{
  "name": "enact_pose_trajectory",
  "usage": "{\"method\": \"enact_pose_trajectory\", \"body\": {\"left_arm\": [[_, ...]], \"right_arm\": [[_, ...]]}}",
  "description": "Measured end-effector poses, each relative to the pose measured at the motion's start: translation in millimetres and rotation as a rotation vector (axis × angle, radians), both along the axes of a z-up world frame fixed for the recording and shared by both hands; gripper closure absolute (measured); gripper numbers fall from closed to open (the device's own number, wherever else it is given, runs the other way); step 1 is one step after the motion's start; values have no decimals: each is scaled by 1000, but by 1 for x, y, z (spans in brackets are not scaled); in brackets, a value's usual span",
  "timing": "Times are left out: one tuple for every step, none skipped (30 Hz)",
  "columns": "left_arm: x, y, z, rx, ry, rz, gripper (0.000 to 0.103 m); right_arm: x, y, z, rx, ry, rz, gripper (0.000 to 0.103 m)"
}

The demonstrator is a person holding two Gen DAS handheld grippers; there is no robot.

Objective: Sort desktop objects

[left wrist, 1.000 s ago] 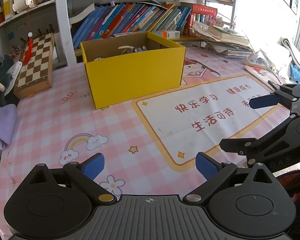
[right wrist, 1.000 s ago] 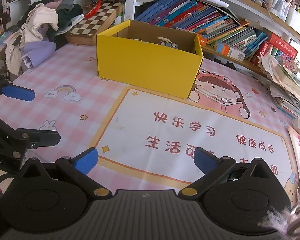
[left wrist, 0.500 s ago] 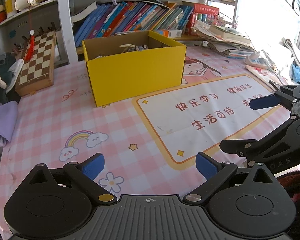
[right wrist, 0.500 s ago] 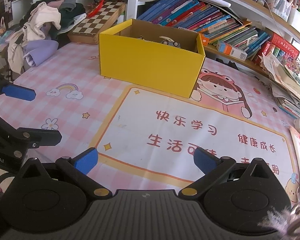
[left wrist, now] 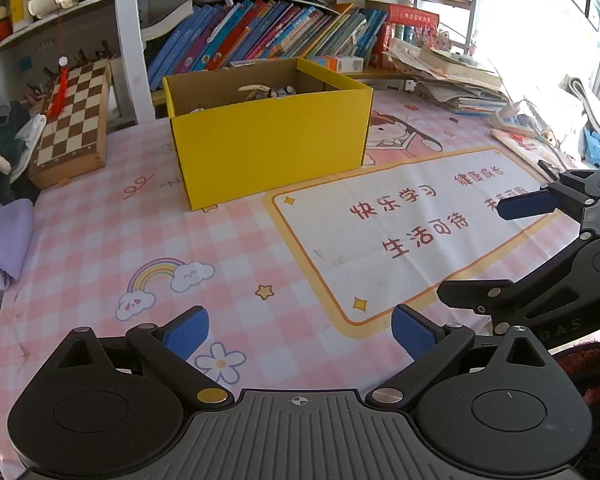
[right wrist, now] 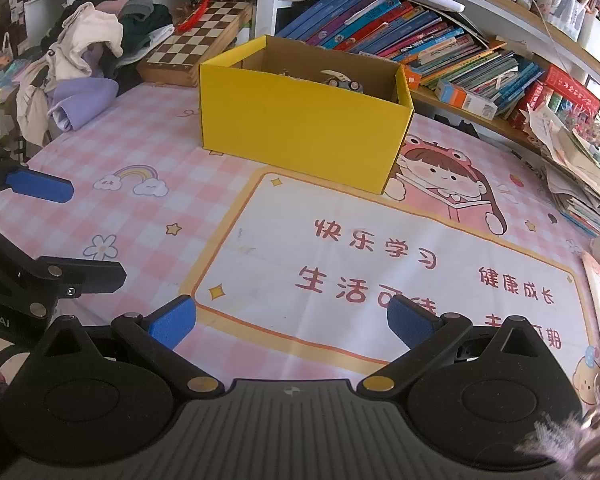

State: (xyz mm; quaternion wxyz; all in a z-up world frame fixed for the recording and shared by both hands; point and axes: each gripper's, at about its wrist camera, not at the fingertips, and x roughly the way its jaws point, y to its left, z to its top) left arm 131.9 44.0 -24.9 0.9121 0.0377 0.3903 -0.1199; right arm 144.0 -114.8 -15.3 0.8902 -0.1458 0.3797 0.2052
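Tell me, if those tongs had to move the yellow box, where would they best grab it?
Probably the top edge of a side wall of the yellow box, coming from above. It stands upright with its top open, so one finger can slip inside and one outside the thin cardboard. The whole box looks too wide for the open right tongs.

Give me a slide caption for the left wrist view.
Open left gripper facing yellow cardboard box on pink checked desk mat.

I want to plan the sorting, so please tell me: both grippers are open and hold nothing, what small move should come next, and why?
Probably pause and look around. The left gripper and right gripper are open over the bare mat, and the yellow box already holds small items. No loose item lies on the mat ahead.
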Motion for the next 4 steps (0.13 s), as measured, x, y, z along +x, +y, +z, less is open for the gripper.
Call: {"method": "enact_pose_trajectory", "body": {"left_arm": [[0, 0, 0, -3, -1, 1, 3], [0, 1, 0, -3, -1, 1, 4], [0, 1, 0, -3, 0, 2, 4], [0, 1, 0, -4, 0, 2, 3]], "right_arm": [[0, 0, 0, 0, 1, 1, 0], [0, 0, 0, 0, 1, 1, 0], [1, 0, 0, 0, 2, 1, 0], [1, 0, 0, 0, 3, 1, 0]]}}
